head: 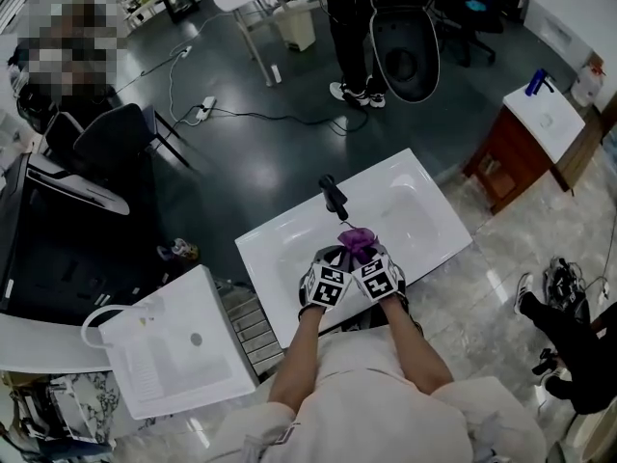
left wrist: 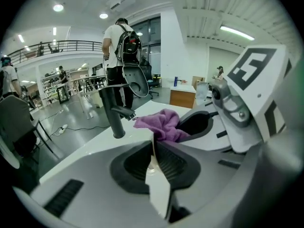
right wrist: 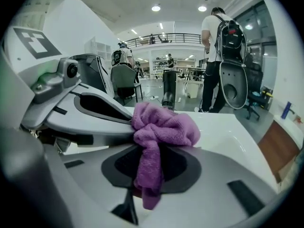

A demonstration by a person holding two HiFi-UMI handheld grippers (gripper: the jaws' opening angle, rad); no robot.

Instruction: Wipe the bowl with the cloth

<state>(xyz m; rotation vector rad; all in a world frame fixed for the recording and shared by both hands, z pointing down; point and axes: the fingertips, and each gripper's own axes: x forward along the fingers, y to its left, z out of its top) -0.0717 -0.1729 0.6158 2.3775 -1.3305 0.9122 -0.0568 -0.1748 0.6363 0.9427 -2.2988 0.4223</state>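
Over the white sink both grippers are held side by side, tips close together. My right gripper is shut on a bunched purple cloth, which puffs out above its jaws and hangs down between them. My left gripper is shut on a thin white edge seen edge-on, apparently the bowl's rim; the bowl's body is hidden. The cloth lies just beyond the left jaws, against the other gripper.
A black faucet stands at the sink's far edge, just ahead of the grippers. A second white basin is at lower left, a wooden vanity at right. A person with a backpack stands beyond.
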